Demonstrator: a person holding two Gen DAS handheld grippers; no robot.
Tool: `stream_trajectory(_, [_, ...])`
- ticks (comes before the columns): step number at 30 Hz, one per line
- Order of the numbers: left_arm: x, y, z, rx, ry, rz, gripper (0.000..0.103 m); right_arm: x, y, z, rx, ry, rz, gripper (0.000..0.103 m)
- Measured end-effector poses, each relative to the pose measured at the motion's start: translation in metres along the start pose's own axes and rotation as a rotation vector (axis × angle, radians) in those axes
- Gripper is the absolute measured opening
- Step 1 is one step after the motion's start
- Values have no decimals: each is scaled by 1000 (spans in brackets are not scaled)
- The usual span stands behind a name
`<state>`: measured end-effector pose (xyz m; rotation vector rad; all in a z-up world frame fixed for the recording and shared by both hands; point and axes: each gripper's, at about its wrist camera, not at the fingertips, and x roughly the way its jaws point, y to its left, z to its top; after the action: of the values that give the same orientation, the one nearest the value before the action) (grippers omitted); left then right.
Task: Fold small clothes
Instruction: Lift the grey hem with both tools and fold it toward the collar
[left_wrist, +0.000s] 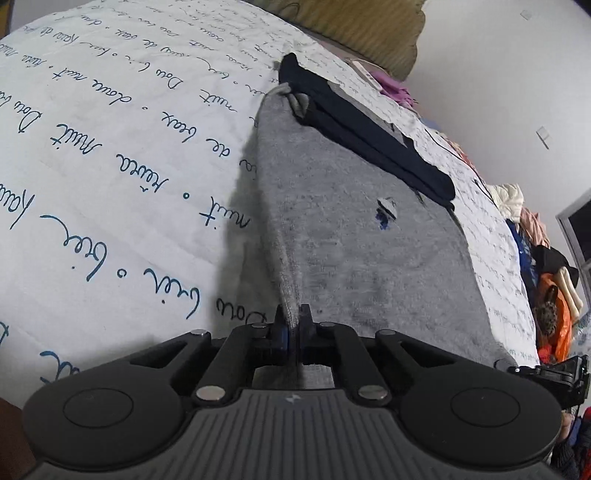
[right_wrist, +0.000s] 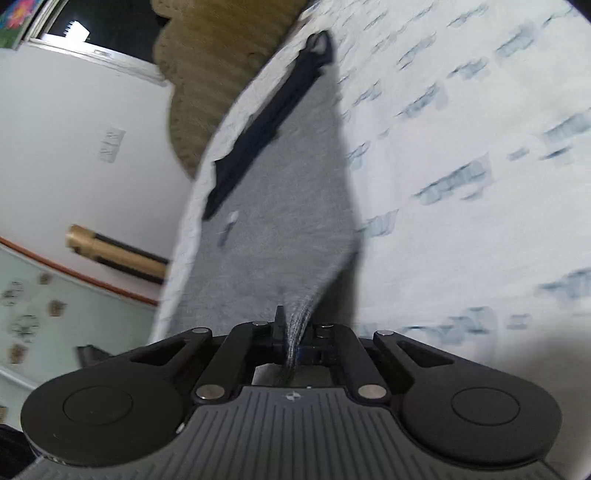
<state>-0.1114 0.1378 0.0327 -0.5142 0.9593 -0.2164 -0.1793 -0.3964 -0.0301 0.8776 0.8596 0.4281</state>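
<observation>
Black claw linkages, silver rivets, ribbed grey housing

A grey garment with a dark navy waistband lies spread flat near the bed's edge, its near hem lifted.

The white bedspread carries blue handwriting-style script in repeated rows; "nuit" and "de beaux" can be read, the rest is unclear.
</observation>
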Motion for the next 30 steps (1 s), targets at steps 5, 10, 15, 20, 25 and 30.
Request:
stream_trajectory(5, [8, 25, 0, -73, 23, -18, 4, 2, -18, -12, 62, 7, 2, 5])
stream_trajectory(10, [3, 25, -5, -63, 28, -51, 7, 2, -19, -19, 88, -11, 66, 19])
stream_trajectory(15, [7, 19, -8, -66, 22, -87, 36, -8, -25, -15, 105, -36, 129, 44])
stream_trajectory(20, [11, 2, -4, 19, 29, -44, 10, 11, -22, -11, 70, 6, 53, 7])
stream_trajectory(25, [9, 4, 1, 44, 44, -43, 5, 7, -15, -11, 42, -26, 120, 8])
stream_trajectory(30, [2, 13, 26, -26, 4, -133, 5, -2, -4, 8, 49, -126, 247, 8])
